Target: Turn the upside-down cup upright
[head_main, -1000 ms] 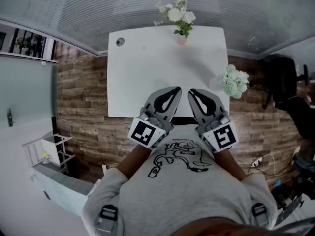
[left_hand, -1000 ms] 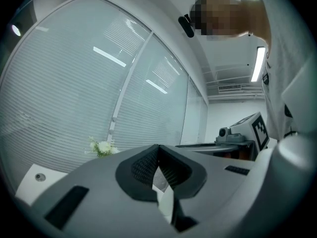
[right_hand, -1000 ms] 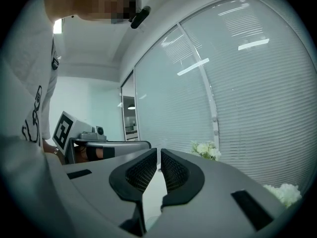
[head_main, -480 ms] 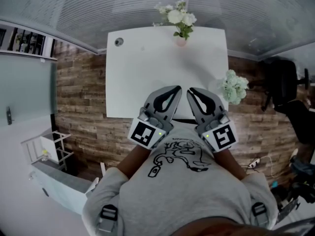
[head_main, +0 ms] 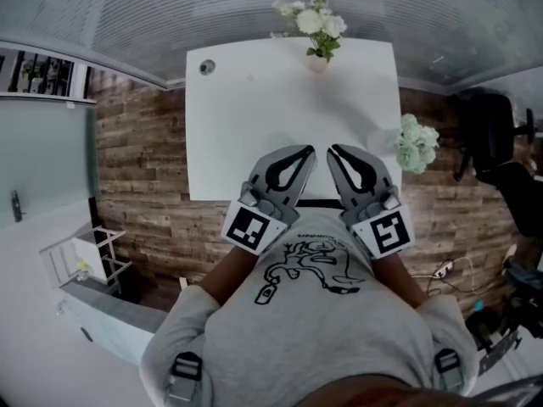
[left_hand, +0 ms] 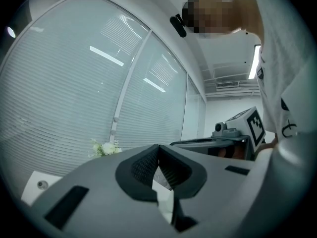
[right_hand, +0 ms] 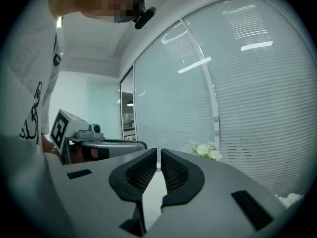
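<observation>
Left claw (head_main: 305,151) pressed together, pinching nothing; likewise right claw (head_main: 333,149) just beside it, both over the near edge of the white worktop (head_main: 254,125). No upside-down cup visible in any view. Better to find it first, then spread one claw before reaching. On worktop: round hole (head_main: 207,67) far left, flower vase (head_main: 316,25) at far edge, second bouquet (head_main: 416,142) at right edge. Brick-pattern floor (head_main: 136,193) below, blinds (head_main: 127,7) behind.
</observation>
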Demonstrator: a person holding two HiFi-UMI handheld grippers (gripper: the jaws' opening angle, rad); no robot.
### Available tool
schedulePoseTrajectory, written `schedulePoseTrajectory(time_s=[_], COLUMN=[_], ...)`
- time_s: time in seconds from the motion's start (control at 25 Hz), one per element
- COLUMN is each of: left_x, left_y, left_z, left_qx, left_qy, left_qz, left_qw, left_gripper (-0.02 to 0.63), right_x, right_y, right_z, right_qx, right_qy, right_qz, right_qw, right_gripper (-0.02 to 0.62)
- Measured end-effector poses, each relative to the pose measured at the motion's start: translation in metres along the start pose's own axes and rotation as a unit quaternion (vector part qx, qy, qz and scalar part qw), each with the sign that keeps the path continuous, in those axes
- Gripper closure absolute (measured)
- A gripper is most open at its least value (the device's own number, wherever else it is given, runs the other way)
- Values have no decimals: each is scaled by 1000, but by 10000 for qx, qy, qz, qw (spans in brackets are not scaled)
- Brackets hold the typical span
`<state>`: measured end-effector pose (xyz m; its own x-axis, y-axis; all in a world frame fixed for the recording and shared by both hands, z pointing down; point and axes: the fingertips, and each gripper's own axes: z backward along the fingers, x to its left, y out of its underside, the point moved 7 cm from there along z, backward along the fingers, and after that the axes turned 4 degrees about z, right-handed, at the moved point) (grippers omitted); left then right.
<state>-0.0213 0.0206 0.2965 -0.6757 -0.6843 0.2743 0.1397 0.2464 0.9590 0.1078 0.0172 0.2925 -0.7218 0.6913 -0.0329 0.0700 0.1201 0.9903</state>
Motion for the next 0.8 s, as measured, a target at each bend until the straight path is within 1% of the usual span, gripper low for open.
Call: schedulePoseTrajectory(time_s=[0.24, 0.36, 0.6, 0.8], left_x=[10, 13, 24, 32], left_y=[13, 26, 47, 69], left_z=[8, 9, 13, 14], left_qx=[198, 278, 443, 585], left_qy=[69, 109, 7, -8], left_qz=[-84, -172, -88, -119], left_qw=[9997, 9994, 9990, 9982], left_gripper=[601, 601, 600, 600], right_x=[9, 15, 22, 29], right_y=[11, 20, 41, 62], right_z=[-5, -7, -13, -17], right_qx=[218, 350, 713, 1002], right_qy=[-41, -156, -407, -583], right_qz=[131, 207, 325, 529], right_qw=[9997, 9991, 9961, 9918], right_gripper=[548, 548, 548, 548])
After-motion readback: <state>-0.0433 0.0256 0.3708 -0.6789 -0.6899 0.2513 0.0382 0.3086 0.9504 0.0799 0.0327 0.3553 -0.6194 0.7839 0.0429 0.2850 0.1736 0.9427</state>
